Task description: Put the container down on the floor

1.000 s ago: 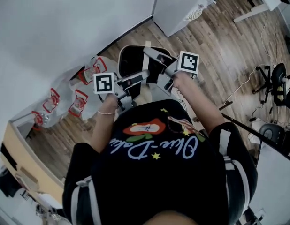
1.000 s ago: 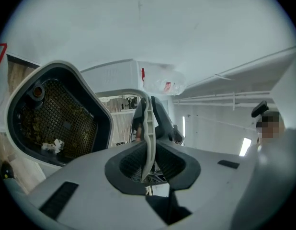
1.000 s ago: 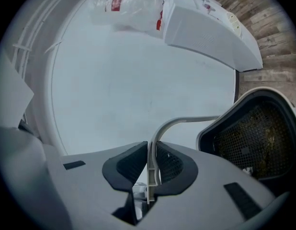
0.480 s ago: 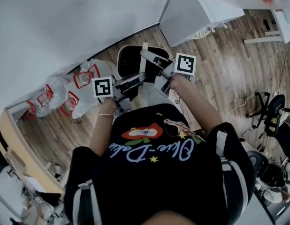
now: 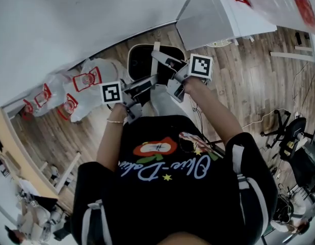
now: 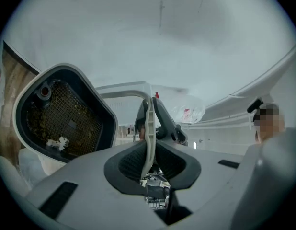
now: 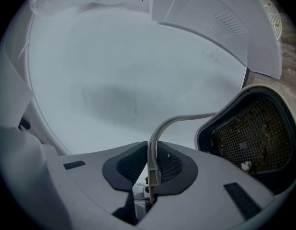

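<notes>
Far left on the wooden floor (image 5: 239, 70), crumpled clear plastic bags (image 5: 81, 86) with red print lay against the wall (image 5: 71, 19), just beside the drop spot.

The left gripper (image 6: 149, 152) had its narrow jaws on the container's thin white handle (image 6: 147, 119). The ribbed dark pads touched the strip on both sides, though those jaws were easing open.

The container (image 6: 102, 108) hung between the two grippers, close to the wall and low over the floor. Whether its base touched the boards could not be told. It looked tipped, its mouth turned toward both gripper cameras.

The right gripper (image 7: 153, 159) pinched the same handle, jaws narrow and pressing.

To set it down well, both ends should probably descend together so the base lands flat. The right grip should likely hold until the weight rests, and the bin should stay clear of the bags.

The shell was smooth, rounded white plastic with a black interior. A dark mesh liner (image 6: 66, 116) held a few pale scraps. The handle was a slim, flat, curved band. A plain white cabinet (image 5: 213, 14) stood at the right.
</notes>
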`<state>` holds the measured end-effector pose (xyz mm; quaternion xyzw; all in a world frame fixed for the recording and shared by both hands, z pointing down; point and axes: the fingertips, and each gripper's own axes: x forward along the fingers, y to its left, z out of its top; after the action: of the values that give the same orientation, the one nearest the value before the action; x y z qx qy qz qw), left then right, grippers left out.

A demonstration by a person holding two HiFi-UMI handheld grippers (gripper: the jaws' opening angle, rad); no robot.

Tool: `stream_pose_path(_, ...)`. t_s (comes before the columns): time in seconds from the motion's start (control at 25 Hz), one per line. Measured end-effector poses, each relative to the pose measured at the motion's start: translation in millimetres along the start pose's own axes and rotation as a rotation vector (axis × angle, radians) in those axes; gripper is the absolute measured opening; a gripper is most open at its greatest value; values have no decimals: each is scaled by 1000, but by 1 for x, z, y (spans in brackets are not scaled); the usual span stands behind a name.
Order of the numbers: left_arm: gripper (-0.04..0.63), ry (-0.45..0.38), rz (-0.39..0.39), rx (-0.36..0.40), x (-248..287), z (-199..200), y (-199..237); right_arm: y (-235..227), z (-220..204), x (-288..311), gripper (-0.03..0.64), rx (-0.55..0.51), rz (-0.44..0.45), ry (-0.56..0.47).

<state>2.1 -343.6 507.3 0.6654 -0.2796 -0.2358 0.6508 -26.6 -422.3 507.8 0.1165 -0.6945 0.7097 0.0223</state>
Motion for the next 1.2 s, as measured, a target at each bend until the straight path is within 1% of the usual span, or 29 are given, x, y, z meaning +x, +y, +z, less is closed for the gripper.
stream_pose_path(0.08,57,-1,11,-4,7,7,9,-9,9,4,44,0,-8,7)
stream_pose_path(0.16,57,4,21,-25,10,13,19,-18,17,10,44,-3,-17,9)
stream_pose_path(0.24,57,8,12,-38,11,18,25,-25,20,15,44,-1,-30,11)
stream_pose_path(0.4,57,24,25,-30,15,20,40,-39,25,18,44,2,-53,11)
stream_pose_path(0.52,58,29,41,-28,18,22,56,-52,28,22,44,12,-51,14)
stream_pose_path(0.6,58,35,49,-28,21,28,75,-71,34,29,44,8,-57,17)
stream_pose_path(0.76,60,54,69,-21,27,41,119,-115,47,43,44,18,-123,19)
stream_pose_path(1.0,60,62,99,-42,33,43,166,-156,55,57,44,14,-113,30)
stream_pose_path(1.2,60,75,116,-26,36,39,201,-197,51,58,44,11,-151,46)
